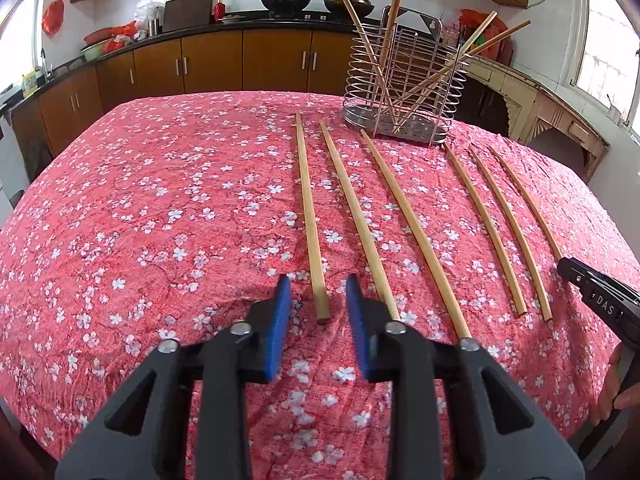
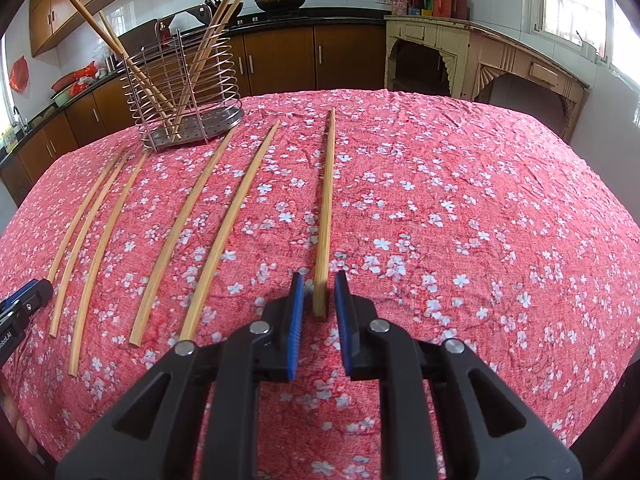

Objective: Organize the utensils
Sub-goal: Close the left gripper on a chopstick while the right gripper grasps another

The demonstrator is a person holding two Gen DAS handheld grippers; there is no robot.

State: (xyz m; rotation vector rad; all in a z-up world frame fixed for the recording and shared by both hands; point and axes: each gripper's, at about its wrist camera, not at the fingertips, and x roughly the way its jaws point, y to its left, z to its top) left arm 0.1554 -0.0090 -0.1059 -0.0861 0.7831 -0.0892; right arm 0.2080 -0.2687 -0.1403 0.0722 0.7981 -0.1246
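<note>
The left gripper (image 1: 319,294) is straddling the leftmost chopstick (image 1: 309,216), blue pads (image 1: 283,300) not touching it. At lower centre, the right gripper (image 2: 319,290) is bracketing the rightmost chopstick (image 2: 326,204) narrowly; contact is unclear.

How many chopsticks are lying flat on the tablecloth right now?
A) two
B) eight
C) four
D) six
D: six chopsticks lie side by side on the tablecloth; the others stand in the wire holder.

Six chopsticks (image 1: 312,216) before the holder (image 1: 400,92) (four inside).
</note>
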